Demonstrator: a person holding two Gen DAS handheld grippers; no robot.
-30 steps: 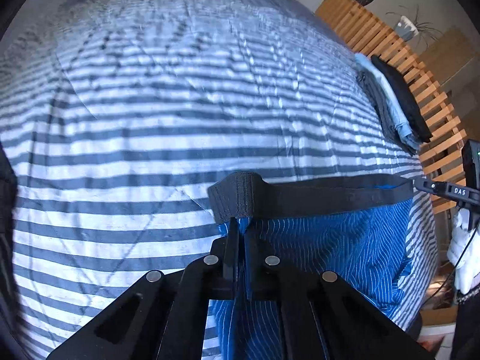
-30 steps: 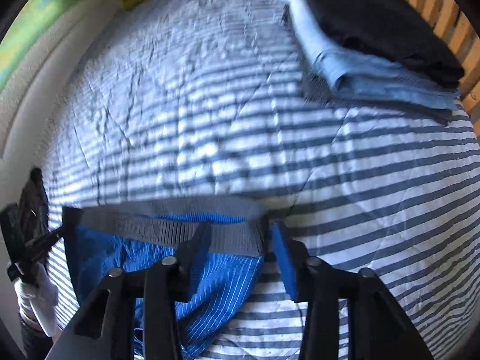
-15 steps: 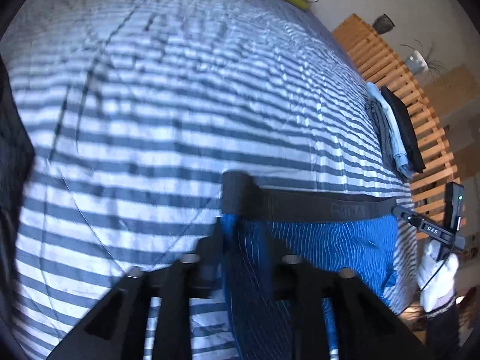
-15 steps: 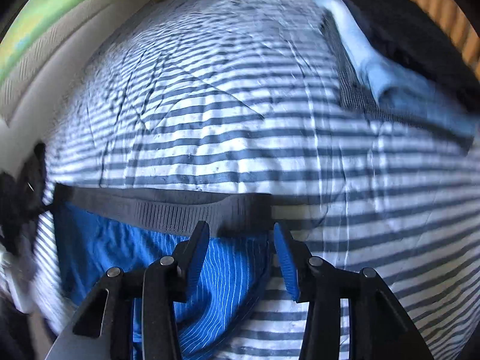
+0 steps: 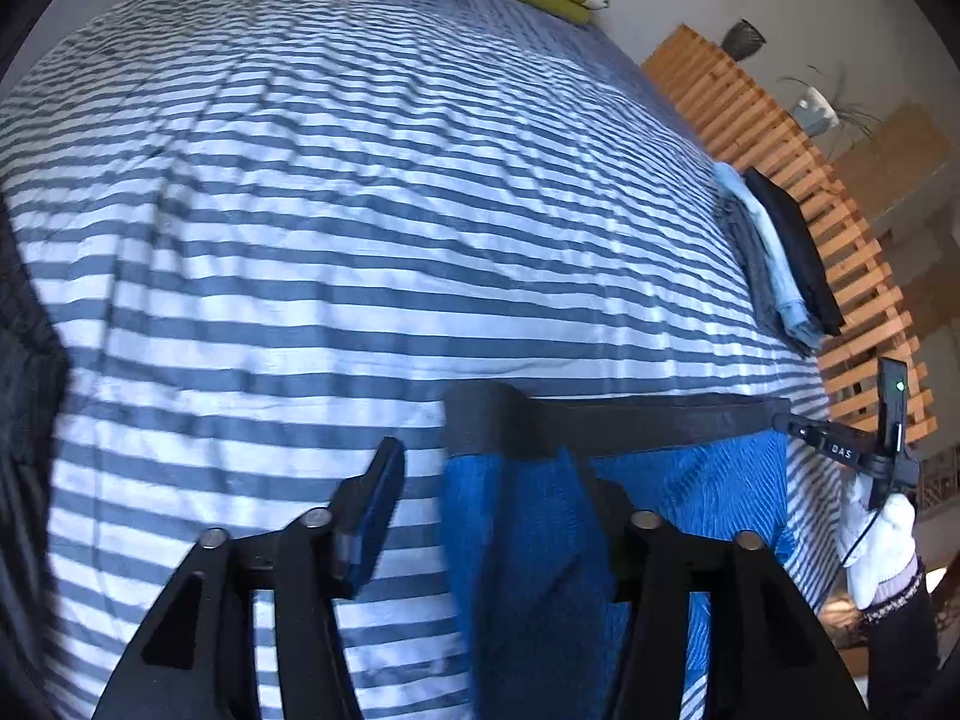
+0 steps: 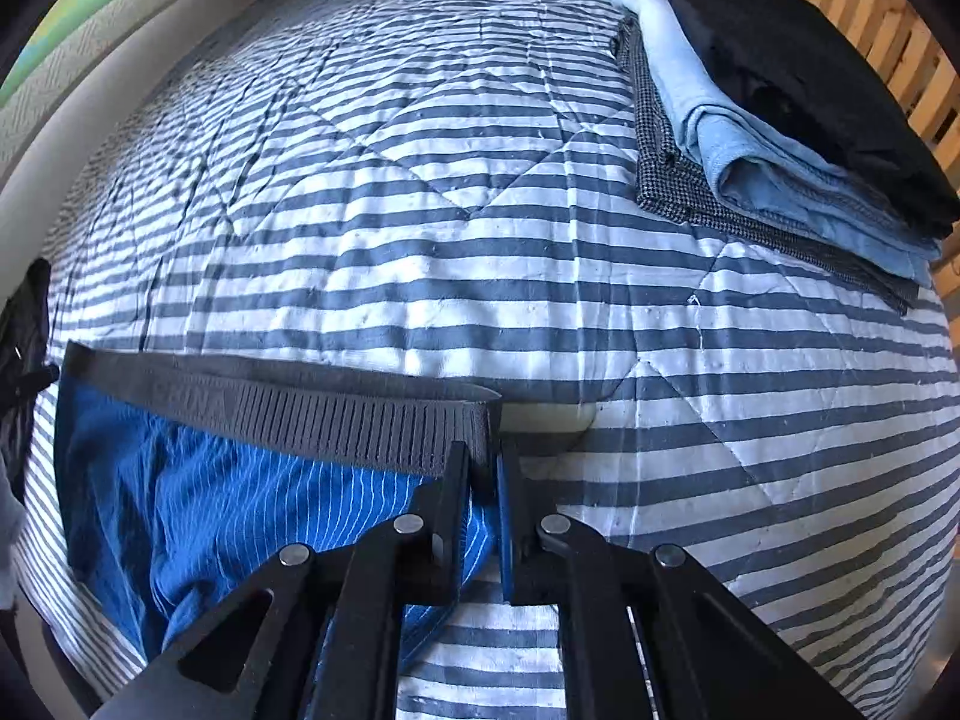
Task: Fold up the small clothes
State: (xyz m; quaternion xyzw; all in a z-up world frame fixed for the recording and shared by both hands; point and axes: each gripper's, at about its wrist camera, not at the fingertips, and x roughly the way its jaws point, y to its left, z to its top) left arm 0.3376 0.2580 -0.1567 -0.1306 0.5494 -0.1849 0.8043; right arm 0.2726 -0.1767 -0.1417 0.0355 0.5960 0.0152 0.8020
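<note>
One pair of blue pinstriped boxer shorts [image 6: 198, 498] lay flat on the striped bed quilt [image 6: 420, 228], waistband [image 6: 336, 420] outstretched. Right tongs [image 6: 483, 474], just closing, clamped its end, probably to start a fold; left tongs [image 5: 498, 480], just opening, stood apart, releasing theirs.

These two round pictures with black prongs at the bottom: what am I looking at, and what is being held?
Each picture comes from a camera on a hand-held claw, looking along its two fingers. A person holds one per hand. Both look down on a striped quilt with blue shorts on it and a stack of folded clothes further back. The right claw has just closed on the shorts' grey waistband corner. The left claw has just opened, its fingers straddling the other end without pinching it.
</note>
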